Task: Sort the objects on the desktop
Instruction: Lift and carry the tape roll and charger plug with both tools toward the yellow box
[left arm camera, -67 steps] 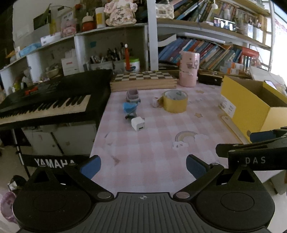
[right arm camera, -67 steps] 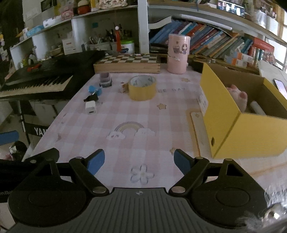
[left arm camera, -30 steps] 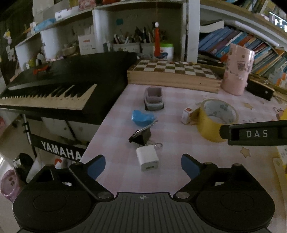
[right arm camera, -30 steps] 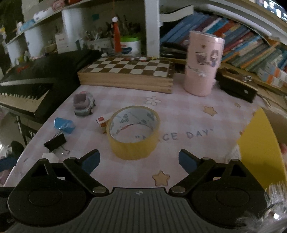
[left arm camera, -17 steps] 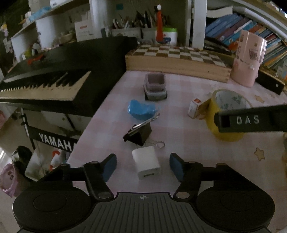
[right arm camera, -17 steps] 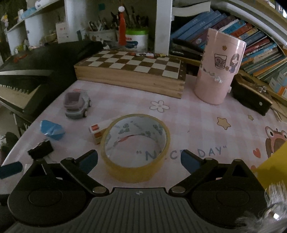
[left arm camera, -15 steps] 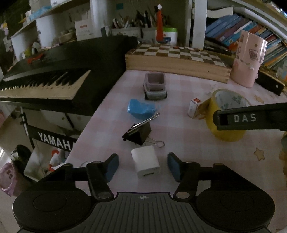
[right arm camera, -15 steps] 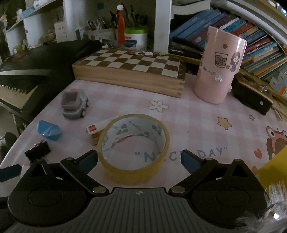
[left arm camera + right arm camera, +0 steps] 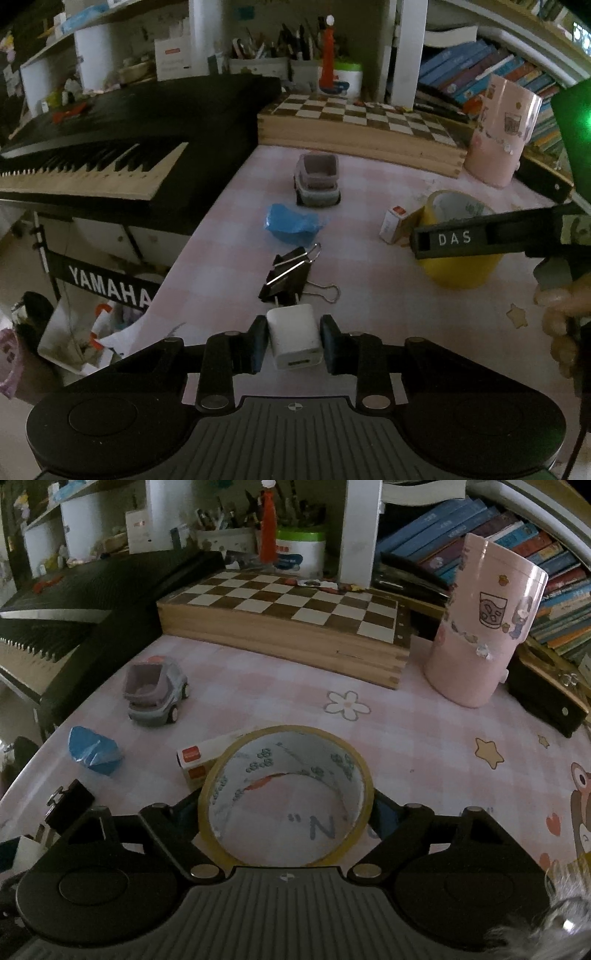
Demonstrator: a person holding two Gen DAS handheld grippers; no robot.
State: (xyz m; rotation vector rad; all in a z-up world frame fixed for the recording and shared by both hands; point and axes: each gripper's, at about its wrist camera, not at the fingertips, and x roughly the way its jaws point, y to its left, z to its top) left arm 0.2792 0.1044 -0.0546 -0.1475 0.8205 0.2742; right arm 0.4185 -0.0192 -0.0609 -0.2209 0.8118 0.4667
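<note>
Dim, underexposed in both views; muted colour, visible noise in dark areas. Strong fisheye distortion: bookshelves [image 9: 517, 554] and keyboard [image 9: 92, 155] bent toward frame edges, black vignette in corners. Green glare spot [image 9: 585, 122] at upper right of left-wrist view. Soft, weak shadows on the counter [image 9: 424, 738]. Centre reasonably sharp; lower right of right-wrist view blurred.

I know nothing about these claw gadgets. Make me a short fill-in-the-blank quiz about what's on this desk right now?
1. The left claw has closed around a small ____ charger.
2. The right claw straddles a roll of ____ tape.
3. The black binder clip lies just beyond the charger, nearer than the crumpled ____ wrapper.

Missing words: white; yellow; blue
</note>
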